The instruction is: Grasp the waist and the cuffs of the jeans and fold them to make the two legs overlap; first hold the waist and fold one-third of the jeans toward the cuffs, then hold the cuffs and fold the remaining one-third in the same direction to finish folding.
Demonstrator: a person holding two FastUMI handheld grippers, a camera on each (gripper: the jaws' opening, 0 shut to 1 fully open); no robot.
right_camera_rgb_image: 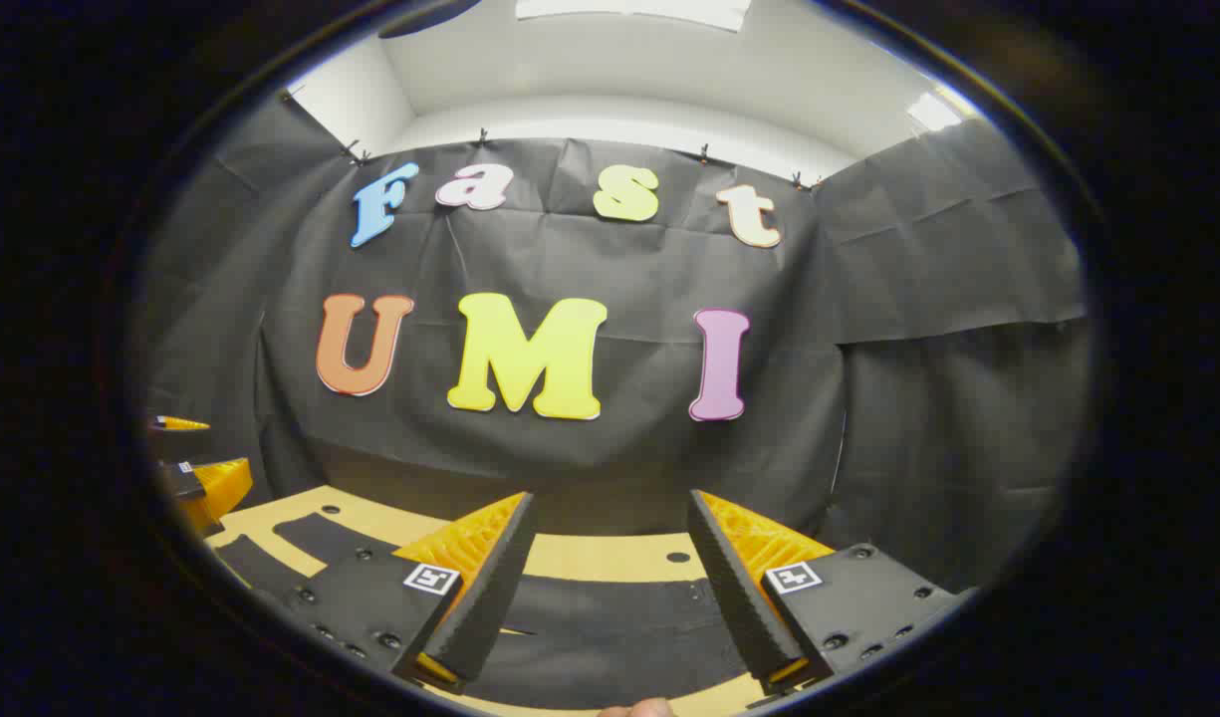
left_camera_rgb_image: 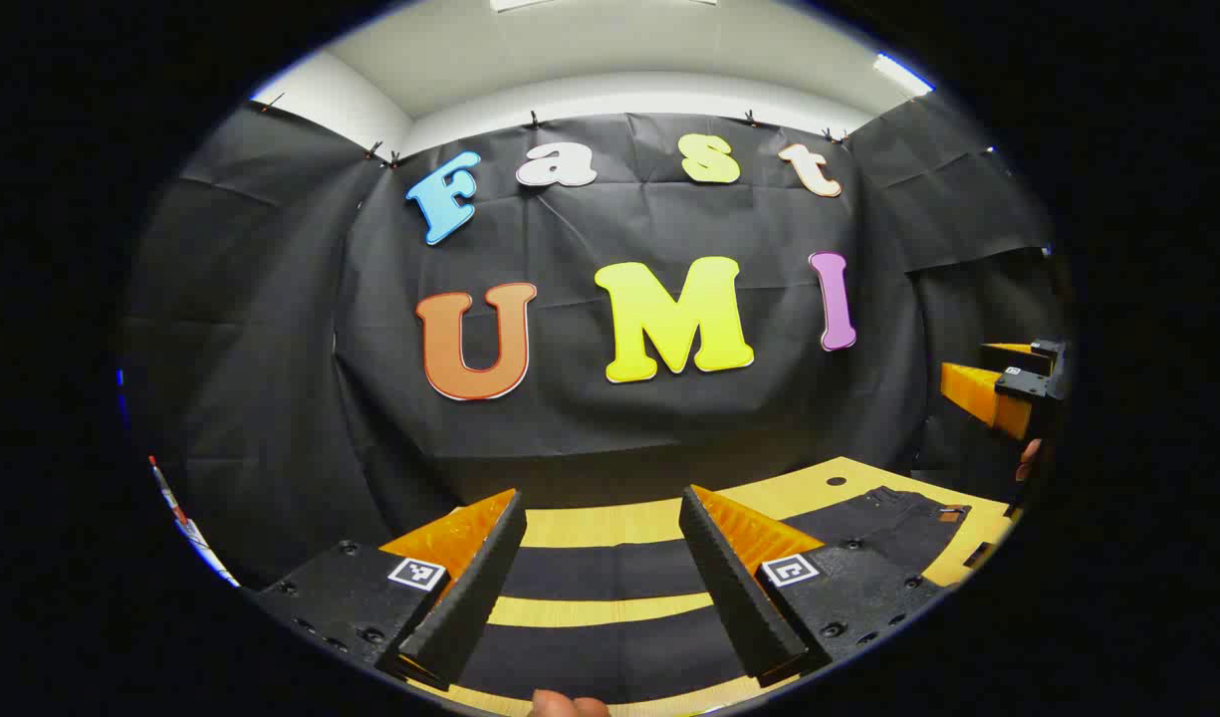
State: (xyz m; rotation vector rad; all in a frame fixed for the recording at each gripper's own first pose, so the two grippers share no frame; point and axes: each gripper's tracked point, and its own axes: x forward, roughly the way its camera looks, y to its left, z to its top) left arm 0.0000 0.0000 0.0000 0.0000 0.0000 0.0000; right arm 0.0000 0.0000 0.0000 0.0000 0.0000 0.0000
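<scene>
Two parted tongs [left_camera_rgb_image: 600, 588] [right_camera_rgb_image: 605, 597] above flat jeans [left_camera_rgb_image: 610, 573]

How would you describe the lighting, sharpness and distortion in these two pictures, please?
Left gripper view: evenly lit from a ceiling light, sharp, the table edge bowed by the fisheye, jeans dark with little detail. Right gripper view: similar even light, a bright ceiling panel at top, slightly softer toward the rim.

Black cloth [left_camera_rgb_image: 619, 438] is hanging clipped around the booth, creasing at the corners. Above it, white wall [right_camera_rgb_image: 610, 119] and ceiling lights [right_camera_rgb_image: 634, 10] are glowing. A pale wooden tabletop [left_camera_rgb_image: 590, 523] is sitting below.
</scene>
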